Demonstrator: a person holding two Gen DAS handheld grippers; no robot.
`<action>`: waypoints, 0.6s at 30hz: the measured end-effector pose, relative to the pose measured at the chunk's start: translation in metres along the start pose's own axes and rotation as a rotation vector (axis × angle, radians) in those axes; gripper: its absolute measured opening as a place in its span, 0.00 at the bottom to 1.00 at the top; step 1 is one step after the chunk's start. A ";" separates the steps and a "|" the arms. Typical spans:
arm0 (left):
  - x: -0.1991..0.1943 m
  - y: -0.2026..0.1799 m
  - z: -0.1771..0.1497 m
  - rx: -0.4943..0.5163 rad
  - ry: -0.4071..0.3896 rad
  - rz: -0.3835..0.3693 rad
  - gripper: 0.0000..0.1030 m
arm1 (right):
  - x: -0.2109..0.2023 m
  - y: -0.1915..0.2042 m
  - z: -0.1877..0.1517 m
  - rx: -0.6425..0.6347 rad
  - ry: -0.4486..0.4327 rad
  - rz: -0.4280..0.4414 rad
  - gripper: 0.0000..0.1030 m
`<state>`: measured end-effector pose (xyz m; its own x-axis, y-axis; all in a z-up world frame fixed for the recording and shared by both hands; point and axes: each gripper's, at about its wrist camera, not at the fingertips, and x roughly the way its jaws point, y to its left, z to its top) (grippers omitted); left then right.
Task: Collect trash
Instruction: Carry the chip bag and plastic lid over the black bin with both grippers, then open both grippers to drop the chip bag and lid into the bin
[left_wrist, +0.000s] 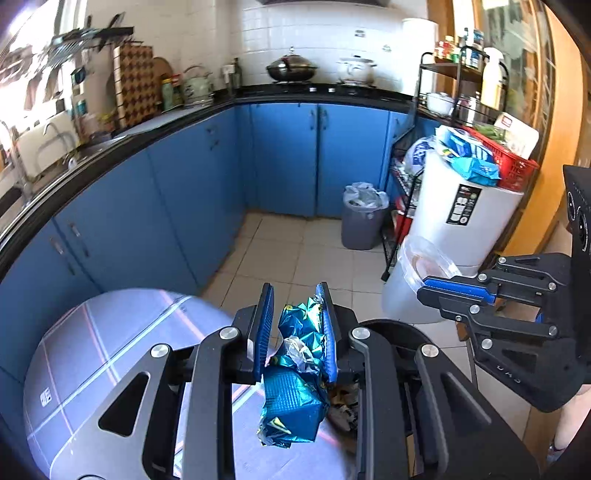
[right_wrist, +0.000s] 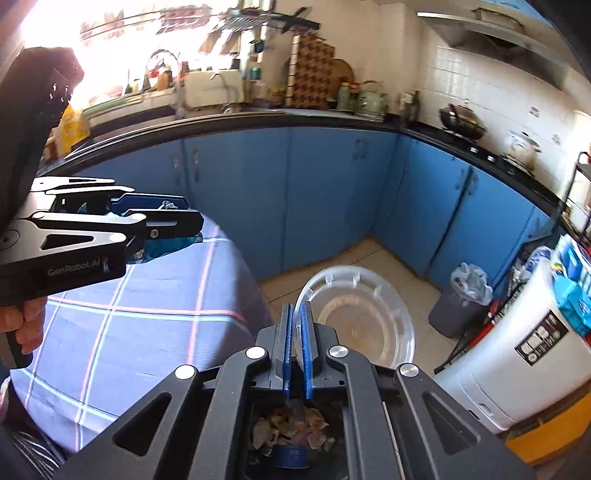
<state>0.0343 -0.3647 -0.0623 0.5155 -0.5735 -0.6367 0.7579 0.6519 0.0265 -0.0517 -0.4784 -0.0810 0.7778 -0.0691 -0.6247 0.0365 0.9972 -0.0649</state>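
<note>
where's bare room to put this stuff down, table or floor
The checked purple tablecloth is bare across its near half, between the left gripper and the right gripper. The tiled floor lies open between the blue cabinets and the grey lined bin. It is crowded by the white washer and the black wire rack.

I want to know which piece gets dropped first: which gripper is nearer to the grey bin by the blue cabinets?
Hard to call. The grey bin stands across the floor from both: left gripper by the table, right gripper beside it, toward the bin's side.
</note>
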 end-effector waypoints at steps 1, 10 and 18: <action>0.001 -0.003 0.001 0.004 0.000 -0.003 0.24 | -0.002 -0.003 -0.003 -0.001 -0.002 -0.012 0.07; 0.018 -0.048 0.014 0.050 0.016 -0.045 0.27 | -0.015 -0.030 -0.019 0.012 -0.041 -0.143 0.93; 0.027 -0.079 0.022 0.089 0.020 -0.078 0.27 | -0.025 -0.066 -0.035 0.067 -0.033 -0.281 0.93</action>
<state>-0.0032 -0.4428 -0.0650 0.4456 -0.6102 -0.6551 0.8285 0.5582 0.0436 -0.0958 -0.5437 -0.0881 0.7511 -0.3435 -0.5638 0.2941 0.9386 -0.1801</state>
